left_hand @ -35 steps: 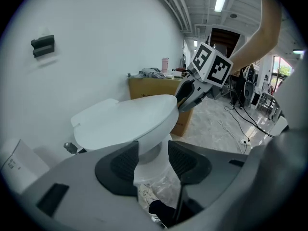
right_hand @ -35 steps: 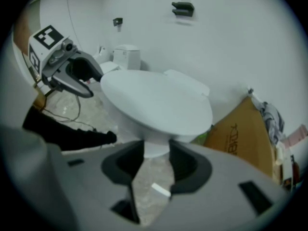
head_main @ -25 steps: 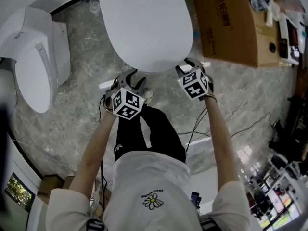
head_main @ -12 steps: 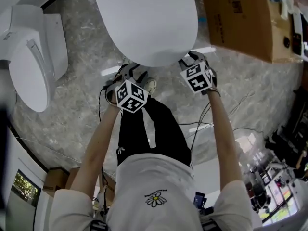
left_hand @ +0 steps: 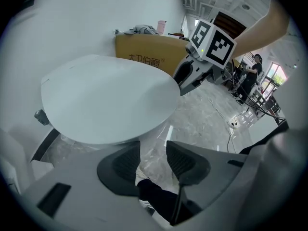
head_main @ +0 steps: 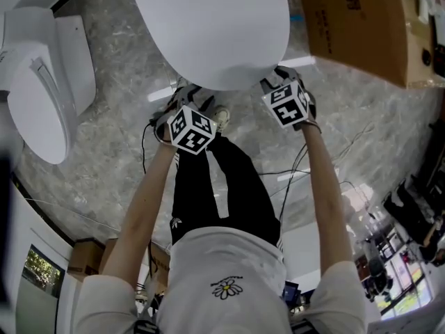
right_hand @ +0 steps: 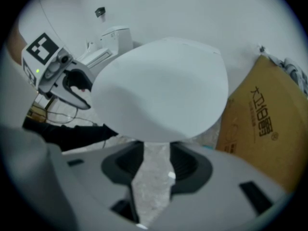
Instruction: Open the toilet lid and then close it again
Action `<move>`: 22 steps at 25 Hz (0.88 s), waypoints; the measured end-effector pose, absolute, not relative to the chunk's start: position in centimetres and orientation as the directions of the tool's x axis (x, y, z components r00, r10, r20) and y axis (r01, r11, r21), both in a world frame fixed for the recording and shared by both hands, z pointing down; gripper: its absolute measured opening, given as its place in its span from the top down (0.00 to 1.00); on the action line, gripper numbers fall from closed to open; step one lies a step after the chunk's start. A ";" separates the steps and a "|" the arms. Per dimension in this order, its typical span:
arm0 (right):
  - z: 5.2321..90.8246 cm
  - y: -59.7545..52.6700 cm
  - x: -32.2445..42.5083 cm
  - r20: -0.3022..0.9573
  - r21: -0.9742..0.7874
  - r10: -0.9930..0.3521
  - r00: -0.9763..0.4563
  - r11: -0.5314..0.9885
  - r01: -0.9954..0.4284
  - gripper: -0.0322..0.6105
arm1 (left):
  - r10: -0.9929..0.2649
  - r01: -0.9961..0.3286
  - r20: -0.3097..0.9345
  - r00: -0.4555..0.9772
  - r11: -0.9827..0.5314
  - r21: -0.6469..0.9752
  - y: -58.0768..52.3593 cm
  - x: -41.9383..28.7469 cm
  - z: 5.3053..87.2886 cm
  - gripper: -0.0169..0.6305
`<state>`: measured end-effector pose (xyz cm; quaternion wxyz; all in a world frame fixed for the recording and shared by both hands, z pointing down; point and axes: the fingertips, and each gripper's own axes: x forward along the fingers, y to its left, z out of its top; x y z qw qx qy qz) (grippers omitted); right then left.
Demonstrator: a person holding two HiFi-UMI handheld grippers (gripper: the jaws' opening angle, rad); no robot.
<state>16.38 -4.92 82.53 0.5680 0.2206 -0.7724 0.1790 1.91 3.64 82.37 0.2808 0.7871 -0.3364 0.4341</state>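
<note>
The white oval plastic toilet lid (head_main: 208, 26) lies down, roughly level over its bowl, directly ahead of the person; whether it is fully seated cannot be confirmed. Left gripper (left_hand: 153, 159): jaws apart, with only the grey marbled floor (head_main: 118, 117) and the person's dark trouser leg (left_hand: 159, 196) showing between them. Its tips sit just below the lid's near rim, left of centre. Right gripper (right_hand: 156, 163): jaws likewise apart and empty, tips just under the near rim, right of centre. Neither gripper is seen touching the lid. Assessment: the step in hand is taking hold of the front edge to raise it. Recommended: bring both grippers onto the rim evenly, either side of centre, seating the edge well into the ribbed pads before closing, then lift both sides together so the lid turns squarely on its rear hinge. Risk: the rim looks smooth and thin, so a shallow or one-sided grip may slip. The brown cardboard box (head_main: 354, 19) stands near on the right and appears clear of the swing.
</note>
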 end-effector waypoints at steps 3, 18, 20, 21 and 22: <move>83.3 -4.8 16.4 0.959 -0.028 -0.132 -0.251 0.836 -0.548 0.67 | -0.277 -0.776 0.874 0.399 -0.610 0.161 3.7 1.9 83.1 0.68; 84.3 -4.9 16.2 0.953 -0.030 -0.146 -0.267 0.829 -0.558 0.67 | -0.263 -0.779 0.882 0.391 -0.606 0.164 3.5 1.1 84.7 0.68; 84.3 -5.0 16.3 0.952 -0.029 -0.148 -0.269 0.828 -0.560 0.67 | -0.273 -0.785 0.879 0.391 -0.597 0.164 3.4 1.0 84.5 0.68; 84.3 -5.1 16.3 0.952 -0.029 -0.149 -0.269 0.828 -0.561 0.67 | -0.278 -0.788 0.878 0.389 -0.594 0.161 3.2 0.9 84.4 0.68; 84.3 -5.1 16.3 0.952 -0.029 -0.149 -0.267 0.826 -0.563 0.67 | -0.284 -0.790 0.877 0.387 -0.592 0.157 3.1 0.8 84.2 0.68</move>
